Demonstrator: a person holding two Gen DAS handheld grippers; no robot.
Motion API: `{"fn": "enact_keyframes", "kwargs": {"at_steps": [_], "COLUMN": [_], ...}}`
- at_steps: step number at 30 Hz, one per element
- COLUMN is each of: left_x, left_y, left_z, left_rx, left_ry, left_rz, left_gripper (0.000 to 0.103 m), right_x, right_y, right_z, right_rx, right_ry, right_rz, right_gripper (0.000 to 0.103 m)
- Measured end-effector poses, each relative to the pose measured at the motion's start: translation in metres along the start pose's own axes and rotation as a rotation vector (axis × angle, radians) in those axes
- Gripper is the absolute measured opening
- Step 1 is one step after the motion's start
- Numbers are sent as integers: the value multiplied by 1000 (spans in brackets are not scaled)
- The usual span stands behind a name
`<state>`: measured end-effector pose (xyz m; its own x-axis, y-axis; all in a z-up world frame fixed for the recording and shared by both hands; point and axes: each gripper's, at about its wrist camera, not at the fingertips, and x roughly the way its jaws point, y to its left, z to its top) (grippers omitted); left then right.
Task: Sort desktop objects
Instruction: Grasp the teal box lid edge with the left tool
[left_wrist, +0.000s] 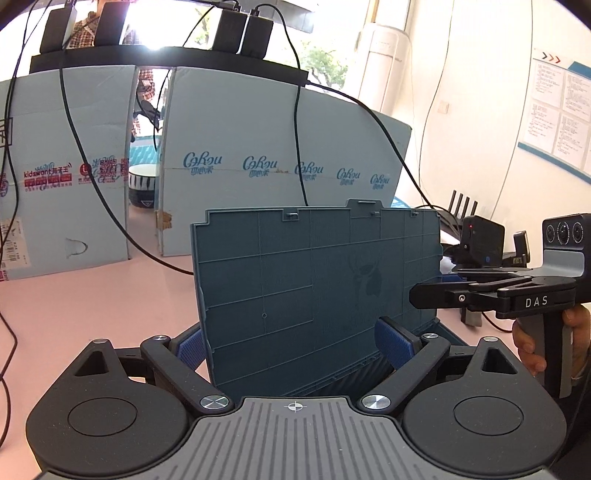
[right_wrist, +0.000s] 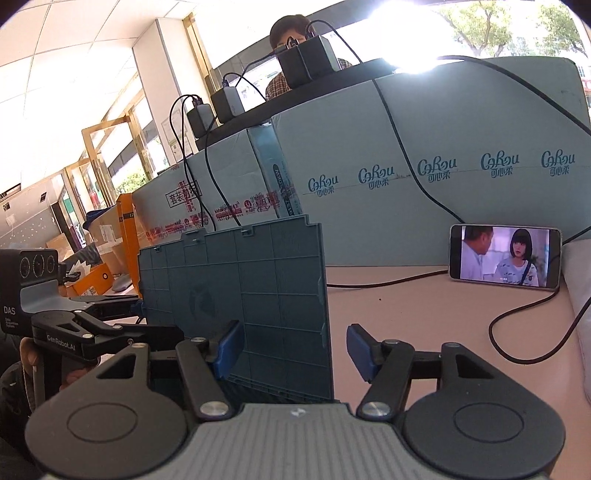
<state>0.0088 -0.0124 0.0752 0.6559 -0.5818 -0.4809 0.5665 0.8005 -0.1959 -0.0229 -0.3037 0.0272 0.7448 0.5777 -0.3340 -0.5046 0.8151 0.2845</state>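
Note:
A dark teal plastic case stands on the pink desk with its ribbed lid (left_wrist: 314, 280) raised upright, and it also shows in the right wrist view (right_wrist: 236, 295). My left gripper (left_wrist: 293, 343) is open with its blue pads on either side of the lid's lower part. My right gripper (right_wrist: 291, 350) is open at the lid's right edge, its left pad (right_wrist: 229, 347) in front of the lid. The right gripper shows from the side in the left wrist view (left_wrist: 424, 295), at the lid's right edge. The case's inside is hidden.
Light blue cardboard boxes (left_wrist: 280, 147) wall off the back of the desk, with black chargers and cables on top. A phone (right_wrist: 504, 256) playing video leans against a box at right. A cable (right_wrist: 517, 325) loops over the desk. A router (left_wrist: 480, 240) sits behind the right gripper.

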Motion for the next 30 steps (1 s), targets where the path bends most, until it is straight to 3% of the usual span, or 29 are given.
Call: {"fn": "enact_keyframes", "kwargs": {"at_steps": [3, 5, 16, 30], "left_x": [3, 4, 1, -2], "left_y": [0, 1, 11, 16], "left_z": [0, 0, 2, 7], "left_rx": [-5, -6, -61, -84], "left_ry": [11, 10, 3, -63], "left_rz": [5, 14, -19, 33], "left_gripper": [82, 78, 71, 71], "right_x": [1, 0, -2, 7], "right_y": [-1, 0, 2, 6], "right_z": [-1, -2, -4, -2], "right_rx": [14, 16, 8, 0], "right_ry": [2, -5, -26, -63], "right_rz": [5, 12, 20, -7], "right_gripper": [57, 50, 46, 46]}}
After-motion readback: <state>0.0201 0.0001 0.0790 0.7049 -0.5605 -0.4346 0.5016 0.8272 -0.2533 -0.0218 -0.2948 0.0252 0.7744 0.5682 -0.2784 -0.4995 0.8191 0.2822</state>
